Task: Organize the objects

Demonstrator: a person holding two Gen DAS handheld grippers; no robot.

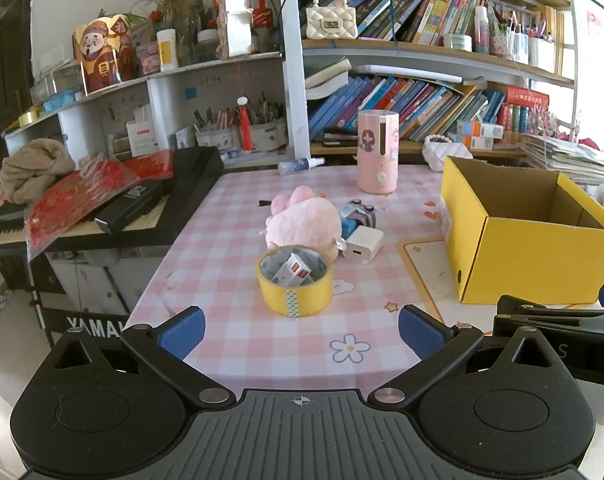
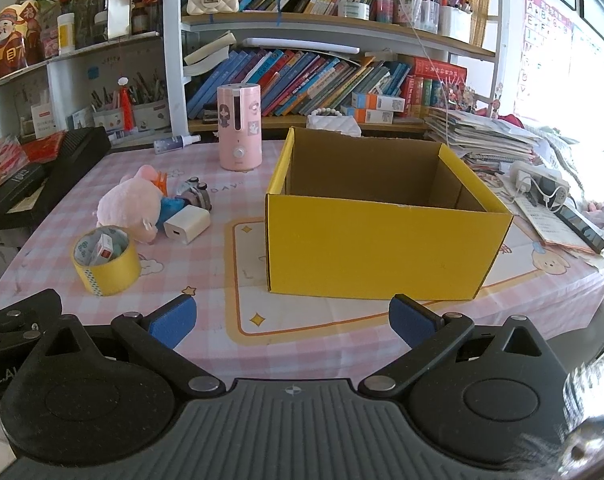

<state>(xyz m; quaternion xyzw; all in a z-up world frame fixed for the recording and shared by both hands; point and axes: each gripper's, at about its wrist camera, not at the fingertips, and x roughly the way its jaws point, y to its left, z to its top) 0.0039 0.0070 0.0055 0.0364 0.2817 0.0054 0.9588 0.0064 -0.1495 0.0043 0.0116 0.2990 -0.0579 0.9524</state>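
I held both claws, left and right, fully open and empty. The yellow box stood empty; at its 9 o'clock, the tape roll encircled a small carton on the counter.

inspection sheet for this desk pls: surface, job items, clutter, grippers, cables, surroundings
Surface: pink checked tablecloth, dry.
Job's things: tape roll with a small packet inside; plush; charger; toy; open yellow box, nothing seen inside.
Clutter: humidifier, spray bottle, papers.
Grippers: left gripper and right gripper open, nothing between the fingers.
Cables: white cord at power strip.
Surroundings: bookshelves, keyboard.
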